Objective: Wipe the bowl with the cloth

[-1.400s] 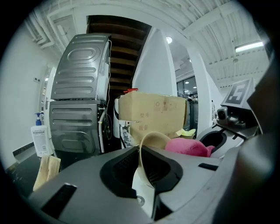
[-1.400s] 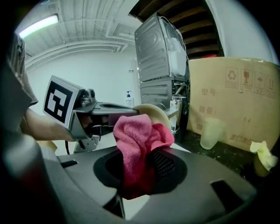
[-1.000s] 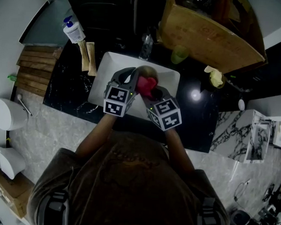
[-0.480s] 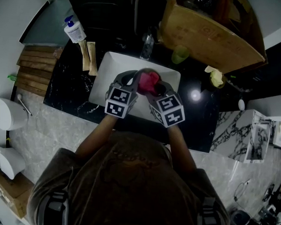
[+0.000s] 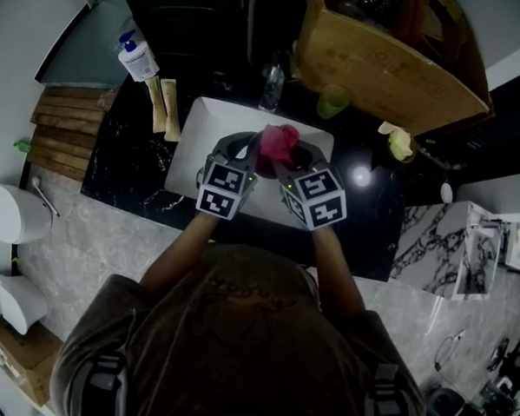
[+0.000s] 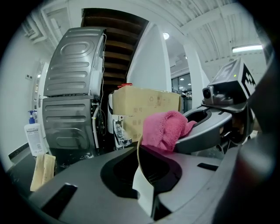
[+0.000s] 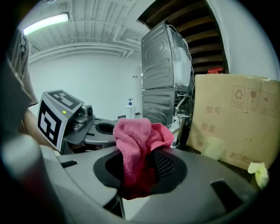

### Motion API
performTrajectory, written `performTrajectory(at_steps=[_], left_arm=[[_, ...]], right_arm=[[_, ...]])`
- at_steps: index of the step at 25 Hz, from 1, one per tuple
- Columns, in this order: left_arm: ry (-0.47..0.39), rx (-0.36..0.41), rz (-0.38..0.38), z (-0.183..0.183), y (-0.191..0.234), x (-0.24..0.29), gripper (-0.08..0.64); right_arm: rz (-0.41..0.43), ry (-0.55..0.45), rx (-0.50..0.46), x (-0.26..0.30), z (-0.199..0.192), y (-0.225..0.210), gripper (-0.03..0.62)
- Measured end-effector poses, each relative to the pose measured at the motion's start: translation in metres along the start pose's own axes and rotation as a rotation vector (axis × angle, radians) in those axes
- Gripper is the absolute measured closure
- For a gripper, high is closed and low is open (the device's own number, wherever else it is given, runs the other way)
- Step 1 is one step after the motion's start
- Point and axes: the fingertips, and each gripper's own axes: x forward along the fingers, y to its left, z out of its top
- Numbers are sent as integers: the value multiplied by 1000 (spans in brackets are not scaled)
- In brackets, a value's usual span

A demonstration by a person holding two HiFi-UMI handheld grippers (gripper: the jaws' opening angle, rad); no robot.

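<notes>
A large cardboard box (image 5: 389, 62) stood at the back of the black counter (image 5: 132, 166). Its side carried recycling symbols and short lines of printed characters, too small to read with any certainty. A white rectangular sink (image 5: 194, 130) was set into the counter, directly in front of the person. Both forearms reached forward and converged above the sink, so the two marker cubes sat side by side with black-and-white square patterns facing up.

The left gripper (image 5: 239, 149) had its jaws pressed onto the thin rim of the bowl (image 6: 141, 188), which showed edge-on between them. The right gripper (image 5: 290, 159) was pinching the pink cloth (image 5: 278, 143), a bunched fold of which rose out from between its jaws. The cloth lay against the bowl's upper edge, above the sink and between the two grippers.

A soap bottle (image 5: 136, 57) with a blue pump stood near the counter's far left corner, its label unreadable. A small green cup (image 5: 332, 100) sat just behind the sink.
</notes>
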Motion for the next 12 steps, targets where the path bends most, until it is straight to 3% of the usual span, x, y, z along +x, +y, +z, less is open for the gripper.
performTrajectory(at_steps=[12], left_arm=[[-10, -14, 13, 3, 6, 2, 532]], right_arm=[[-75, 30, 47, -7, -19, -22, 477]])
